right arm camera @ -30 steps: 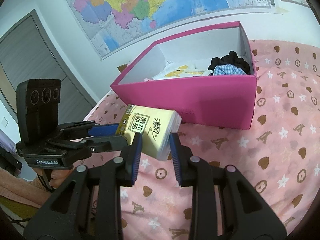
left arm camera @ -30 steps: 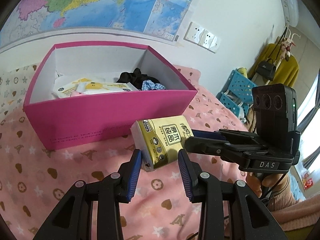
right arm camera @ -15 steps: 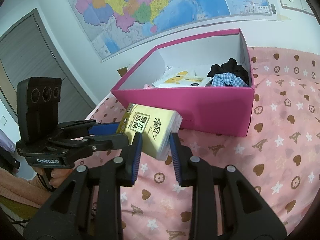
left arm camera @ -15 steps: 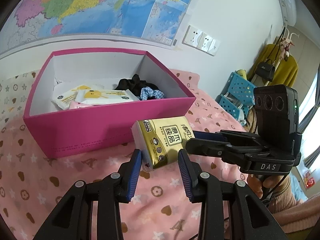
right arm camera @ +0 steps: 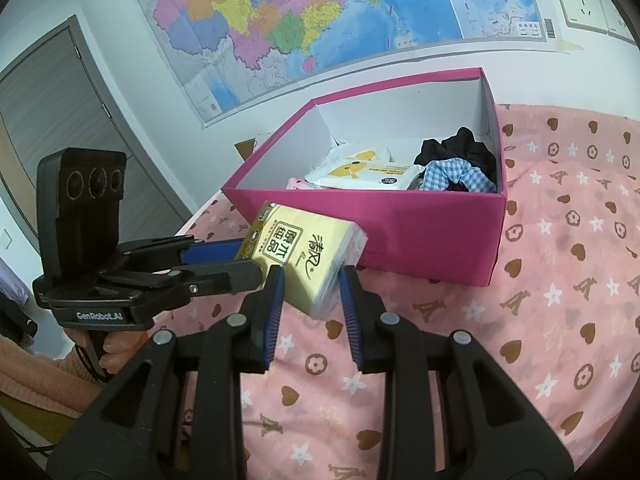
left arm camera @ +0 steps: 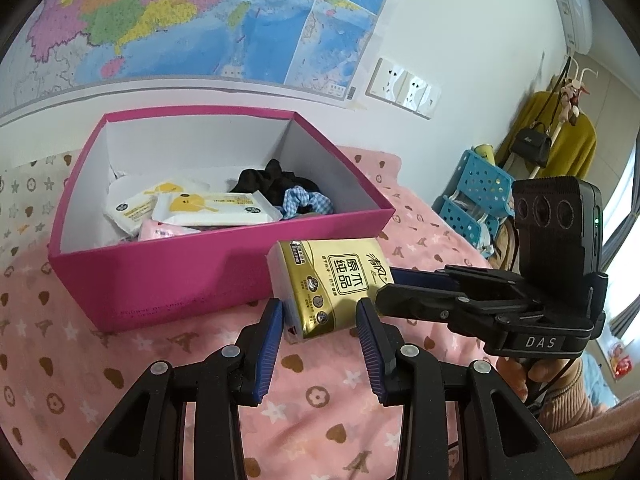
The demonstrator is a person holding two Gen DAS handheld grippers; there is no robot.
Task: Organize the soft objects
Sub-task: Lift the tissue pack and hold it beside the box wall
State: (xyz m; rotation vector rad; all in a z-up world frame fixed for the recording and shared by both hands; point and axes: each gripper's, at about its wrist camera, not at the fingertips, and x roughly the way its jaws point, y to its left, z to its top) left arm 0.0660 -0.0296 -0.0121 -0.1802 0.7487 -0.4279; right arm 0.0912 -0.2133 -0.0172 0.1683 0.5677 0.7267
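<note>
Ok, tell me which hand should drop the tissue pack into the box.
Close call; I lean left. Both clamp the pack just short of the box, but the left tongs span its whole end, the right tongs only a corner.

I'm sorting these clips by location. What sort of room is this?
Most likely a bedroom at home: a pink patterned bedsheet covers a soft surface, a yellow garment and a black handbag hang on a rack, and a wall map hangs above.
</note>
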